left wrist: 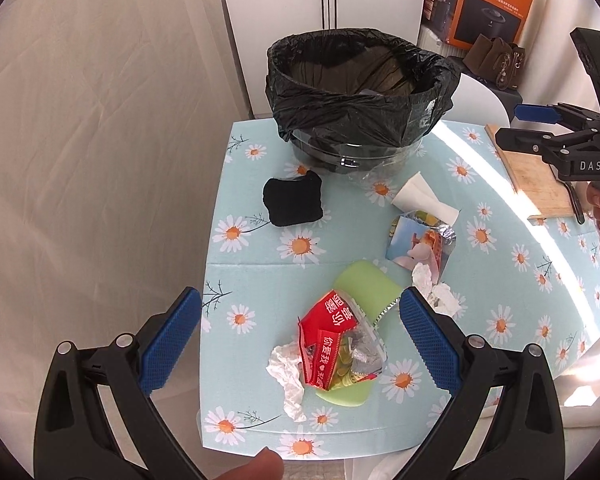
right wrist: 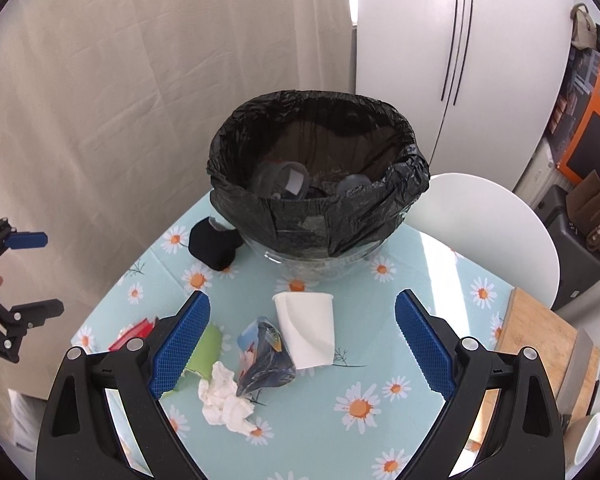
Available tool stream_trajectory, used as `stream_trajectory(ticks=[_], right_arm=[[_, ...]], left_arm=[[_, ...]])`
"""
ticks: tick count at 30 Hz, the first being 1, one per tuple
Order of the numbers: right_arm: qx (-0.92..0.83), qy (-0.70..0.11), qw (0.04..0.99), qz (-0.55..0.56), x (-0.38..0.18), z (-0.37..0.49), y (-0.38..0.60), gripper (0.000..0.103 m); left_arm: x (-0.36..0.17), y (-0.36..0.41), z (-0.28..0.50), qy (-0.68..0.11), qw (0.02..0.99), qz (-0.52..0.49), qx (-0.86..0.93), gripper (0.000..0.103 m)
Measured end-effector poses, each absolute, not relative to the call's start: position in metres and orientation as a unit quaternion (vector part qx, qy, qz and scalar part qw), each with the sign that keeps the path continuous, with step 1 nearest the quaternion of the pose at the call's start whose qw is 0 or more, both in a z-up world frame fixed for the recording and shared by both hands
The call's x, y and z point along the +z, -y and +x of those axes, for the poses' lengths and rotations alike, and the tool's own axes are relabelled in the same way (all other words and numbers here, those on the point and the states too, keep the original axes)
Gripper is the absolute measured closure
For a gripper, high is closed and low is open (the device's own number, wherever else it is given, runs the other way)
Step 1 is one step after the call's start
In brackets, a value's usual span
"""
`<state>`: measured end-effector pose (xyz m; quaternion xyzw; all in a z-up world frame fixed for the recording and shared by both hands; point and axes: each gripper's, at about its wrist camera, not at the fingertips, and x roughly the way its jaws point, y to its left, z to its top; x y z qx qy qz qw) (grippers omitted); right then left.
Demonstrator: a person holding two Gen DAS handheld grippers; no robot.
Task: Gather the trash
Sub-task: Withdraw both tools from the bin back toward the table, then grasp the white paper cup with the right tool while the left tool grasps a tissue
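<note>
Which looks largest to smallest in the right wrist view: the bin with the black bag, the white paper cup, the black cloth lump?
1. Bin with the black bag, clearly the largest.
2. White paper cup.
3. Black cloth lump. It lies farther from the camera than the cup, so these two are unsure.

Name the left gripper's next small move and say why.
Probably lower the left hand-held gripper onto the red wrapper and close. Its jaws are open and empty, the wrapper lies between its fingers on the table, and the lined bin stands just beyond.
</note>
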<state>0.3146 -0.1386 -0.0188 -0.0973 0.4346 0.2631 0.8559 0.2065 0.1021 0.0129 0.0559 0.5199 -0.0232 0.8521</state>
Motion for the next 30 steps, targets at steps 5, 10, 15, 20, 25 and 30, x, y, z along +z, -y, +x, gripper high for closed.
stream_trajectory(ticks=[5, 10, 15, 20, 25, 30], right_arm=[[0.261, -0.463, 0.842, -0.097, -0.048, 0.317, 0.137, 0.014], [0.263, -0.49, 0.825, -0.103, -0.077, 0.324, 0.129, 0.014], [0.262, -0.512, 0.81, -0.115, -0.103, 0.336, 0.119, 0.014], [0.264, -0.533, 0.793, -0.132, -0.127, 0.348, 0.105, 0.014], [0.264, -0.548, 0.782, -0.136, -0.147, 0.361, 0.096, 0.014], [0.261, -0.555, 0.777, -0.14, -0.16, 0.371, 0.092, 0.014]], left_arm=[[-0.01, -0.111, 0.197, -0.539, 0.842, 0.033, -0.015, 0.006], [-0.037, -0.124, 0.191, -0.566, 0.824, 0.022, 0.004, 0.006], [-0.06, -0.141, 0.186, -0.59, 0.807, 0.011, 0.022, 0.006], [-0.08, -0.155, 0.18, -0.613, 0.79, 0.009, 0.031, 0.006], [-0.104, -0.167, 0.176, -0.643, 0.765, -0.003, 0.027, 0.006], [-0.132, -0.17, 0.178, -0.673, 0.739, 0.004, 0.026, 0.006]])
